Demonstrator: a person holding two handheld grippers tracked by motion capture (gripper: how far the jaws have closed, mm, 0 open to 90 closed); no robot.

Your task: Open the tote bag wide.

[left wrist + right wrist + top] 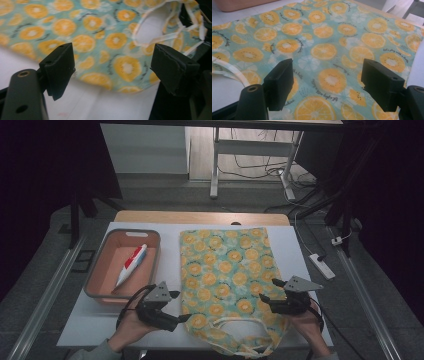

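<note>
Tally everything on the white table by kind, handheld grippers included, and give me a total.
Orange-print fabric bag: 1
Grey bin with orange inside: 1
Red, white and blue tube lying in the bin: 1
Handheld grippers, left gripper and right gripper, both open at the bag's near edge: 2
Total: 5

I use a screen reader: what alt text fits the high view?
A fruit-print cloth bag lies flat on a white table, with a person's left tool and right tool open at its near corners. A pink bin at left holds a toothpaste tube.
</note>
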